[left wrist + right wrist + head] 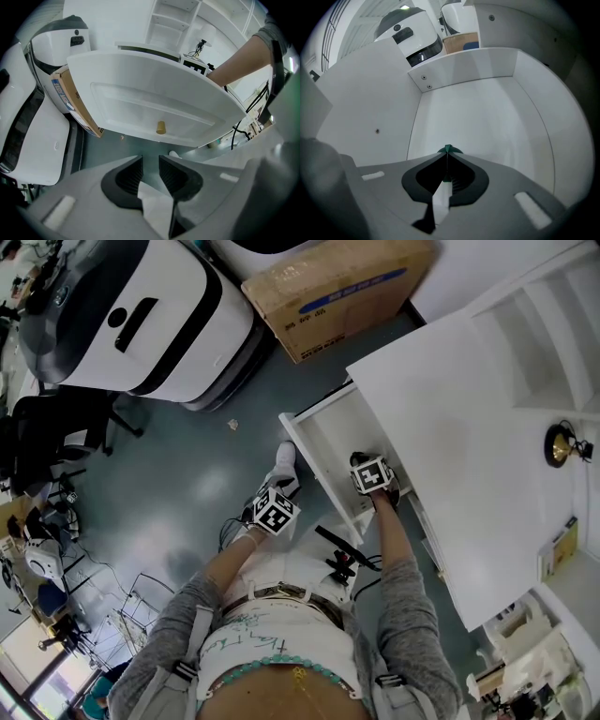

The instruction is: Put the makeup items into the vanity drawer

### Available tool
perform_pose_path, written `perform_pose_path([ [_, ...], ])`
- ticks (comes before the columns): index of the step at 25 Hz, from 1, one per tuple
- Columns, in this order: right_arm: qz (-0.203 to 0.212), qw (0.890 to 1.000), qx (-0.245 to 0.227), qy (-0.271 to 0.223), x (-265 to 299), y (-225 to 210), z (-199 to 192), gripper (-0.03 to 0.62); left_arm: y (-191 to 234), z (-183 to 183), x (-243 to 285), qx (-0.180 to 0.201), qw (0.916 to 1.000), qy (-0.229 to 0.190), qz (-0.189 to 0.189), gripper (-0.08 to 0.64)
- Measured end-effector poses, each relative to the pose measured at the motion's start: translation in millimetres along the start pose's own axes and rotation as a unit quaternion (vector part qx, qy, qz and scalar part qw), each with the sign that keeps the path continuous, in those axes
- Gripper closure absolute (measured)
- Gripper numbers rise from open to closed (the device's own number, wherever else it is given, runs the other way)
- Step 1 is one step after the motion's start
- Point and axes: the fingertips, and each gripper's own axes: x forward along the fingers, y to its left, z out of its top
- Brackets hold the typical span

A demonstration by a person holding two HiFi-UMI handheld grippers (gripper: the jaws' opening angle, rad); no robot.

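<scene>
The white vanity drawer (319, 442) stands pulled out below the vanity top (469, 418). My right gripper (372, 474) reaches down inside it. In the right gripper view the jaws of that gripper (447, 154) are shut on a small dark green makeup item (448, 150), whose tip pokes out past the fingertips above the bare drawer floor (487, 117). My left gripper (275, 511) hangs outside the drawer, in front of it. Its jaws (151, 164) stand a little apart with nothing between them, facing the drawer front (140, 93) and its gold knob (161, 127).
A cardboard box (337, 287) and a large white machine (141, 315) stand on the floor beyond the drawer. A black office chair (56, 437) is at the left. White shelves (553, 334) and a small gold object (560, 444) sit on the vanity.
</scene>
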Motion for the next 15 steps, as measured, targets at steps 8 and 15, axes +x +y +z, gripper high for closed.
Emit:
perform_pose_path([
  [8,-0.004,1.000,-0.011,0.004,-6,2,-1,0.515,4,-1,-1,-0.008,1.0000,-0.001,0.003,0.462],
  [15,-0.007,1.000,-0.021,-0.007,-10,7,6,0.485,3,-1,-2,-0.007,1.0000,0.000,0.001,0.462],
])
